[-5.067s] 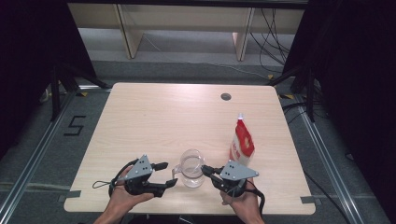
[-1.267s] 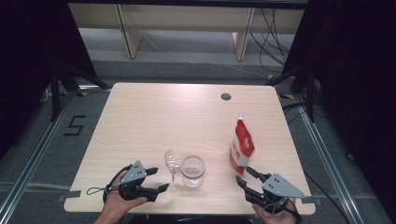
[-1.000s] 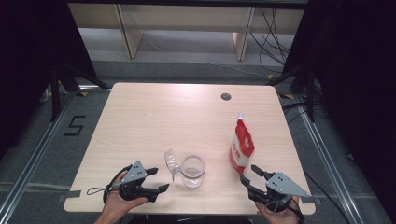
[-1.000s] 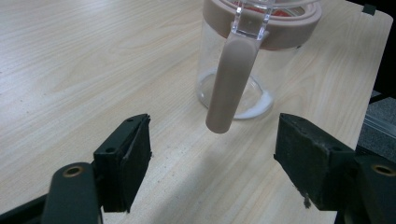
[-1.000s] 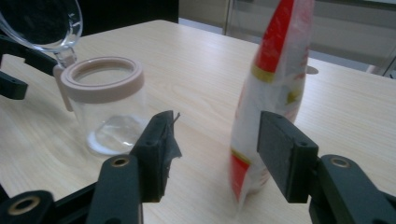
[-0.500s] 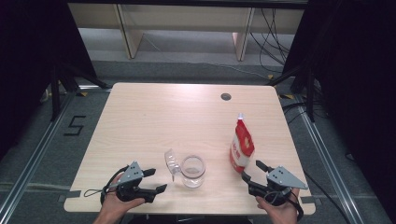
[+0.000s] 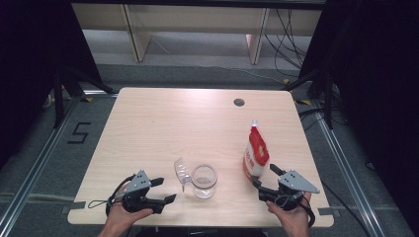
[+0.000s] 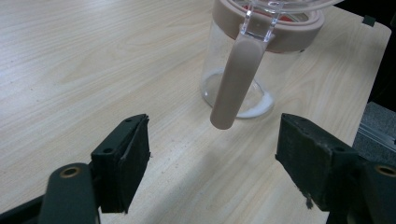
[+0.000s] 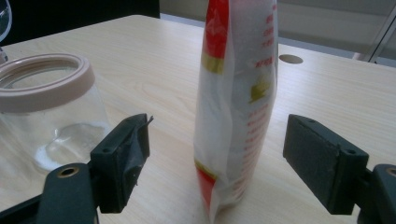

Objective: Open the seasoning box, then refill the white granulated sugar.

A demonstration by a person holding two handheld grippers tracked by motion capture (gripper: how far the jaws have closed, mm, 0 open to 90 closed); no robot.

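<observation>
Right gripper point(image 7: 263, 178) had just been opening, jaws wide around the upright red-and-white plastic pouch point(image 9: 238, 107), pads clear of it. Pouch stood beside the open clear glass jar point(image 7: 204, 180) (little white powder inside). Left gripper point(image 7: 164, 189) open, empty. I judged: approach step; next, advance, close on pouch.

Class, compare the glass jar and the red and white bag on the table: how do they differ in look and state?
The glass jar is clear, round and squat; the bag is opaque, red and white, tall and narrow. The jar stands open with its lid tipped back; whether the bag's top is open cannot be told. Both stand upright.
</observation>
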